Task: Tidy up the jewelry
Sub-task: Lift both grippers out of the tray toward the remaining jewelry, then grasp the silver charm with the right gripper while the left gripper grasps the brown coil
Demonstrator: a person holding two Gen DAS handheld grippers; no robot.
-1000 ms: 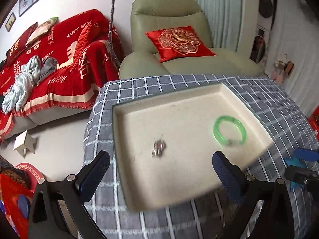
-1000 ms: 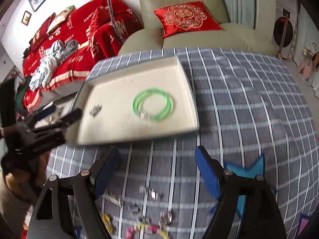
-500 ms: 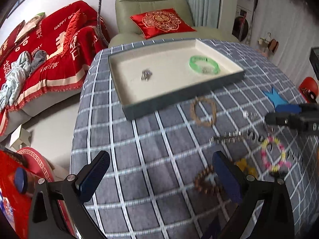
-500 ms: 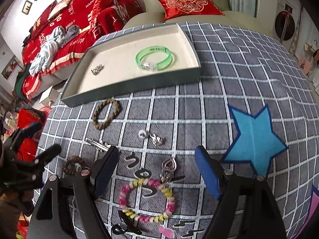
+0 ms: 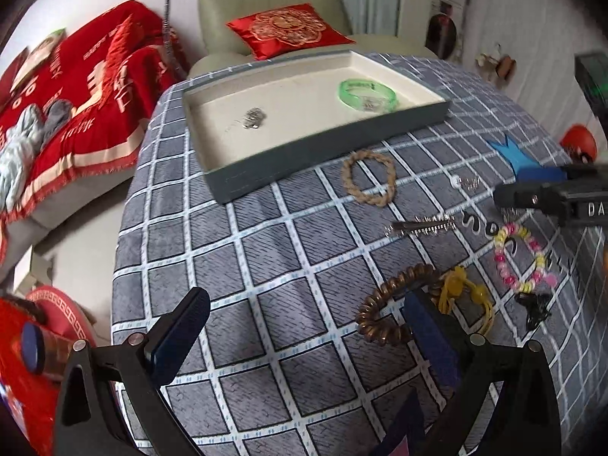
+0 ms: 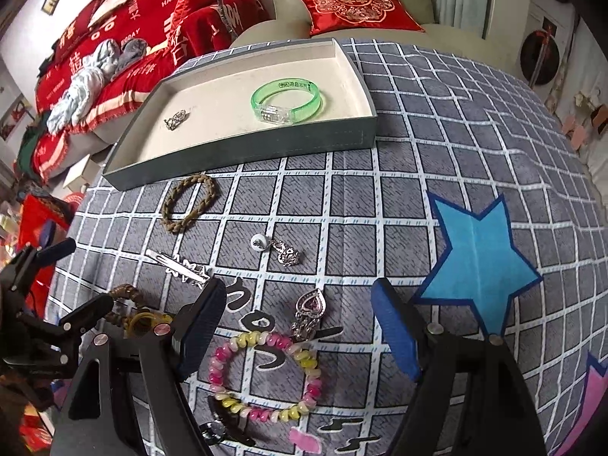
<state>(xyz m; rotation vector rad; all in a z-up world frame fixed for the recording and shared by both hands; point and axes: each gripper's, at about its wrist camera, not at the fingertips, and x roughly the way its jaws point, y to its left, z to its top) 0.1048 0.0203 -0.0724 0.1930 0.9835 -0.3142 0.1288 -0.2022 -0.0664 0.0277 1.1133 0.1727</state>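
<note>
A grey tray (image 6: 247,148) with a cream floor holds a green bangle (image 6: 287,100) and a small silver charm (image 6: 175,118). Loose pieces lie in front of it on the checked cloth. My right gripper (image 6: 298,326) is open above a pink-and-yellow bead bracelet (image 6: 266,372) and a heart pendant (image 6: 309,307). A braided bracelet (image 6: 188,201), a silver hair clip (image 6: 178,266) and a silver ring (image 6: 287,254) lie further out. My left gripper (image 5: 304,342) is open and empty. Its right finger sits beside a brown spiral hair tie (image 5: 391,304) and a yellow tie (image 5: 467,296).
The table's left edge (image 5: 121,235) drops to the floor close to my left gripper. A blue star (image 6: 478,262) is printed on the cloth at the right. A black clip (image 6: 224,429) lies near the front. An armchair with a red cushion (image 6: 353,0) stands behind the table.
Both grippers have drawn back from the tray and come down over the loose jewelry in front of it. Their jaws stayed equally wide apart.
</note>
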